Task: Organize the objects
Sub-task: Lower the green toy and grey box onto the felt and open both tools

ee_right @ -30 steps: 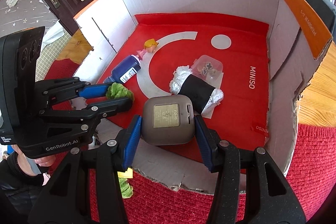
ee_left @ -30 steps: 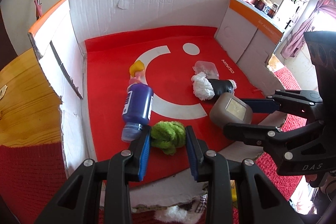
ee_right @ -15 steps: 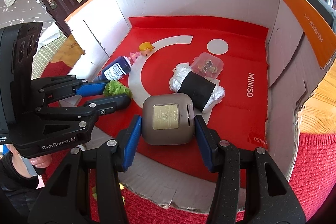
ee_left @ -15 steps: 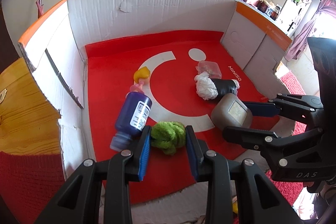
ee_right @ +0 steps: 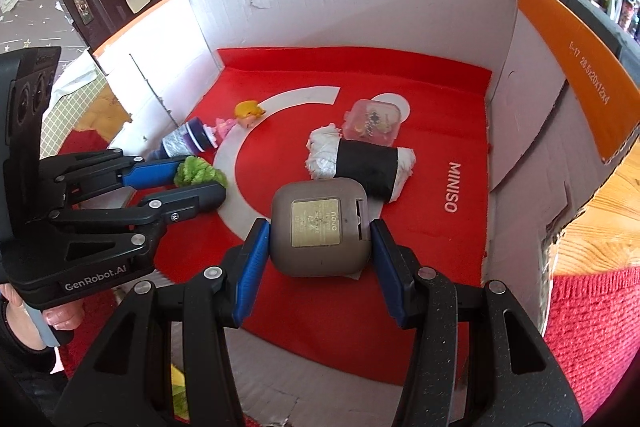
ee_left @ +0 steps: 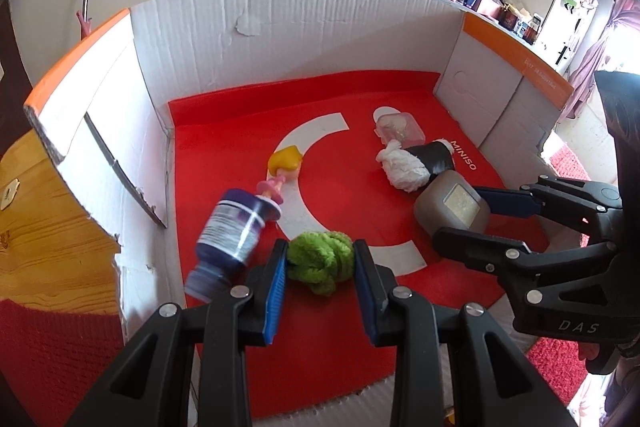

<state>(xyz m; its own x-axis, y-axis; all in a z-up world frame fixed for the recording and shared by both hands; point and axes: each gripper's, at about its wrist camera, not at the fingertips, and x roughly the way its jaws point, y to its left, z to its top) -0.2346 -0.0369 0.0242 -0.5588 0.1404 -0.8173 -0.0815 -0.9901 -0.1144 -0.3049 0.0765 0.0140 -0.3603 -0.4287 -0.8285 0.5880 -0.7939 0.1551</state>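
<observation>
While fuzzy, green yarn ball (ee_left: 320,259) fills left tool (ee_left: 320,261).

Red-lined cardboard box (ee_right: 360,7) floor: blue bottle (ee_left: 228,239), doll (ee_left: 282,167), clear case (ee_right: 372,119), black-banded roll (ee_right: 360,163).

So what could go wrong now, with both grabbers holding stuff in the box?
1. The green fuzzy thing is soft, so it might slip from the left gripper.
2. The blue bottle lies right beside that gripper's finger and looks blurred, as if rolling; a nudge may knock it into the small doll.
3. The right gripper holds the rounded grey case close to the black-and-white roll, so it could bump it.
</observation>
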